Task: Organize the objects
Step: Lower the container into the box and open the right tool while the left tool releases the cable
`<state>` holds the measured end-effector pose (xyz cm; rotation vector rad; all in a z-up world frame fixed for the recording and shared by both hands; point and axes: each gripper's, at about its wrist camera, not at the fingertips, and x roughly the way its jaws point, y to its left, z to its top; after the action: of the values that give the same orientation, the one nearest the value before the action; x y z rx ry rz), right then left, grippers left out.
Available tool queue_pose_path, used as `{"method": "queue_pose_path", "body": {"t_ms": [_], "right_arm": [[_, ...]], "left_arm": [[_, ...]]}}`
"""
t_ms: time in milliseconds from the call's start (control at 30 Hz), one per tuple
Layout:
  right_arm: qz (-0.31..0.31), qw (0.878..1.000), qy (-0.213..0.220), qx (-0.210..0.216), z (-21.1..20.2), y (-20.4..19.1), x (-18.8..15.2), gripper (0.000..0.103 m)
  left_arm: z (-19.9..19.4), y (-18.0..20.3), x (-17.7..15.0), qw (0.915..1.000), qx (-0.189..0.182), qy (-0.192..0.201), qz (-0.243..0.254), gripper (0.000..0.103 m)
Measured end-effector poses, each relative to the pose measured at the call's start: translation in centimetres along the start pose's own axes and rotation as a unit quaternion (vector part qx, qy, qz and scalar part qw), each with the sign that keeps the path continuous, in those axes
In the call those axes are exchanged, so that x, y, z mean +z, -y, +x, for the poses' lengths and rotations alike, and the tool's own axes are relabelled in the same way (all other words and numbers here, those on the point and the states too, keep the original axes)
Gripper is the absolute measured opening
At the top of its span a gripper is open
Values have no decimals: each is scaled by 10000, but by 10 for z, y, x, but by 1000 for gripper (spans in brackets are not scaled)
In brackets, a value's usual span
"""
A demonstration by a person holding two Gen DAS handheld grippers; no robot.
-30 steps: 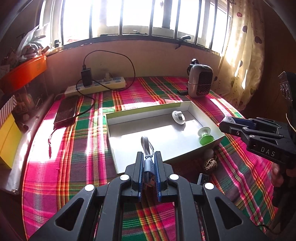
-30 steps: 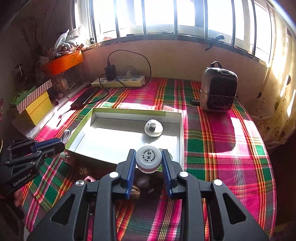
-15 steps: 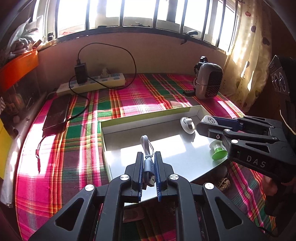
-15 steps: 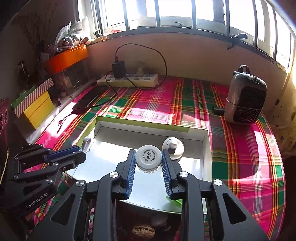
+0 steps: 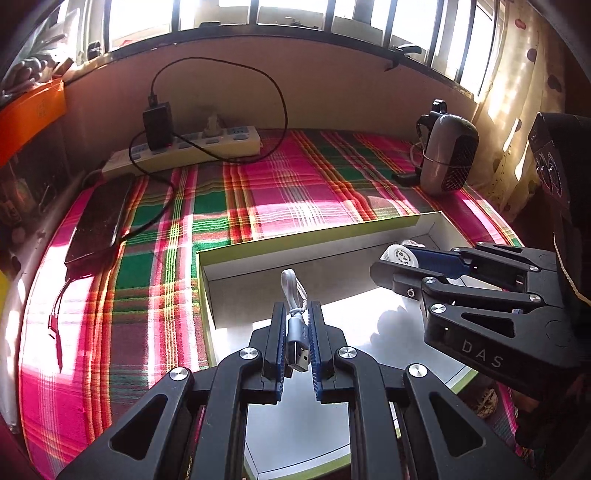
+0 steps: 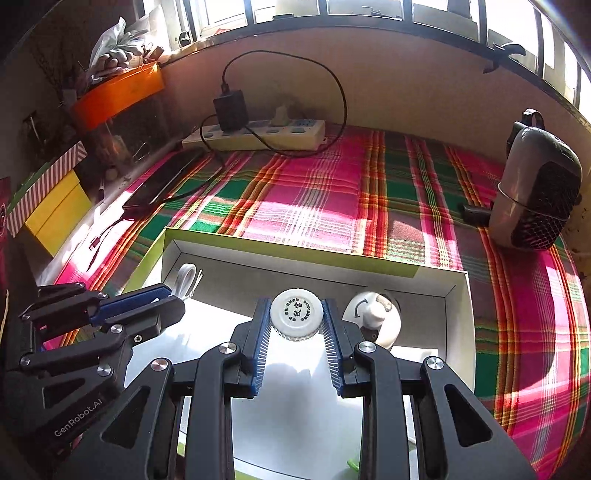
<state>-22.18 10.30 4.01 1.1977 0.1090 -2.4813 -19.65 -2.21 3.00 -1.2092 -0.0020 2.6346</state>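
Right wrist | white bottle [image 6: 296,314] body hidden | cap visible

— How's the light?
— Strong sun through the window [image 5: 280,14] behind; the panes blow out white. Bright patches on the cloth [image 5: 295,199] and glare inside my box [image 6: 295,435].
— Sharp?
— Mostly. My tongs throw hard shadows; the edges bend and go dark.
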Motion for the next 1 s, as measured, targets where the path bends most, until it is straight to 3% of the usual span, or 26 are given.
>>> {"method": "queue_pose_path", "body": {"t_ms": [1000], "right_arm": [[-100, 9994, -308, -110, 33, -1, 8, 29]], "left_arm": [[27, -3, 4, 9997, 187, -175, 22, 10]]}}
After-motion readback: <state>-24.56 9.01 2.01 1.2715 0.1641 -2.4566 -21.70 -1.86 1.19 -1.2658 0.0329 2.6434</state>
